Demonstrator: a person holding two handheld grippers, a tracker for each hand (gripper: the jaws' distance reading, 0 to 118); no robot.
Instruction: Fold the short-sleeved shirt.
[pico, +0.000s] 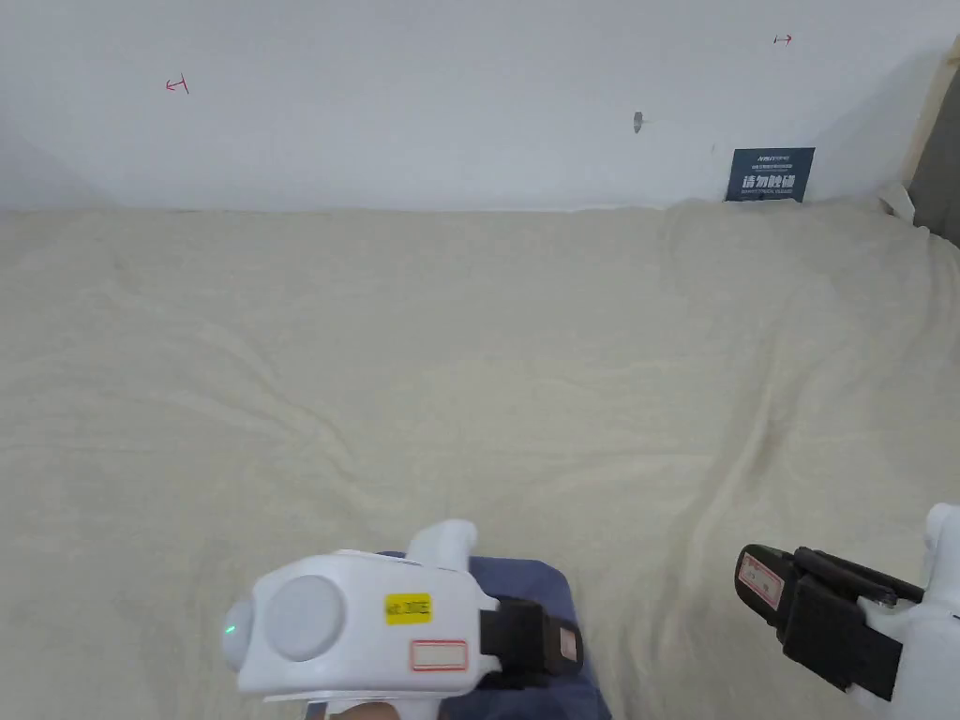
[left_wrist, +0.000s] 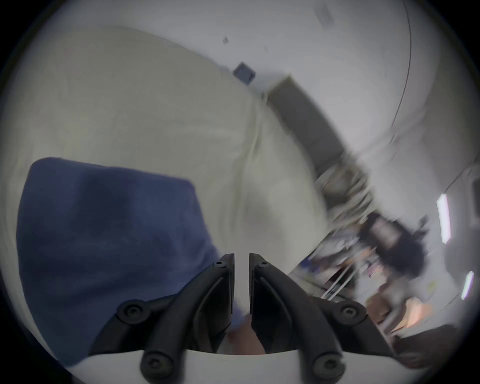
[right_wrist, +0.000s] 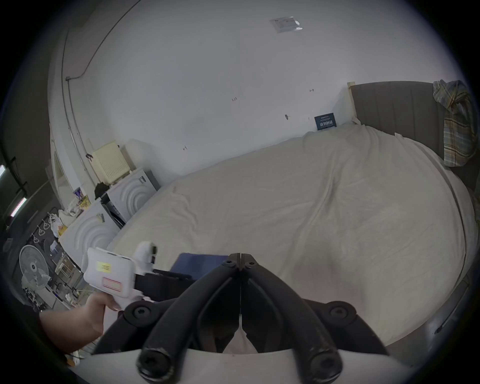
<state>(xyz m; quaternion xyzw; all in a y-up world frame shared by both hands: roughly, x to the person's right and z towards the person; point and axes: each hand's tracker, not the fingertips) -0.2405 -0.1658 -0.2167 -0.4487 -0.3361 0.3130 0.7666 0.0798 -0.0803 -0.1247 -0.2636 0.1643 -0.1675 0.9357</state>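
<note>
Jaws of my left hand-held gripper (left_wrist: 241, 259) stand a narrow gap apart with nothing between them, released; in the head view it hangs low at the near edge of the bed, over the folded shirt. My right hand-held gripper (right_wrist: 241, 259) is clenched, its tips meeting on nothing, and it sits at the near right, apart from the left one with bare sheet between them.

The short-sleeved shirt (left_wrist: 104, 233), dark blue, lies folded into a compact block on the bed's near side, just left of my left jaws in the left gripper view. Its far edge runs straight and its right corner is squared off. In the head view part of it is covered by the left gripper's white body.

Beyond the shirt the cream sheet (pico: 487, 356) spreads wide and rumpled toward the far wall (pico: 422, 112), with shallow creases and one longer ridge running toward the near right. A grey headboard (right_wrist: 394, 109) bounds the bed's right end, with a plaid garment (right_wrist: 457, 124) draped over it. White appliances (right_wrist: 130, 192) stand off the bed's left end.
</note>
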